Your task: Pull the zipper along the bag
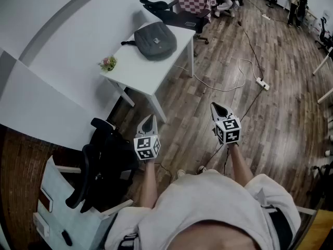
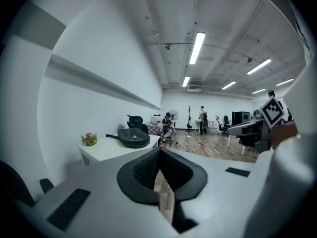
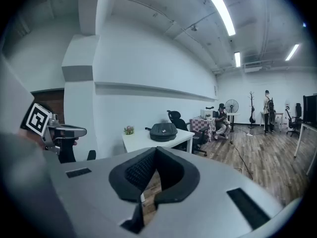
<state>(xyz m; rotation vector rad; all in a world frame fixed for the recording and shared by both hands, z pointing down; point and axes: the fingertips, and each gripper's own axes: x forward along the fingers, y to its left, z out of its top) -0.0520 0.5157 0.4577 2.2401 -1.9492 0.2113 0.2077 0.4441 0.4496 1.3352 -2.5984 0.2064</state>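
Observation:
A dark grey bag (image 1: 155,39) lies flat on a white table (image 1: 136,72) some way ahead of me; it also shows in the left gripper view (image 2: 133,137) and the right gripper view (image 3: 164,131). Both grippers hang in the air over the wooden floor, well short of the table. My left gripper (image 1: 150,120) is shut with nothing in it, jaw tips meeting (image 2: 159,150). My right gripper (image 1: 217,108) is likewise shut and empty (image 3: 154,150). The bag's zipper is too small to make out.
A small pot of flowers (image 1: 108,63) stands on the table's near left corner. A black office chair (image 1: 106,163) is at my left, another chair (image 1: 166,10) beyond the table. A white cable and power strip (image 1: 261,83) lie on the floor. People sit at the far end.

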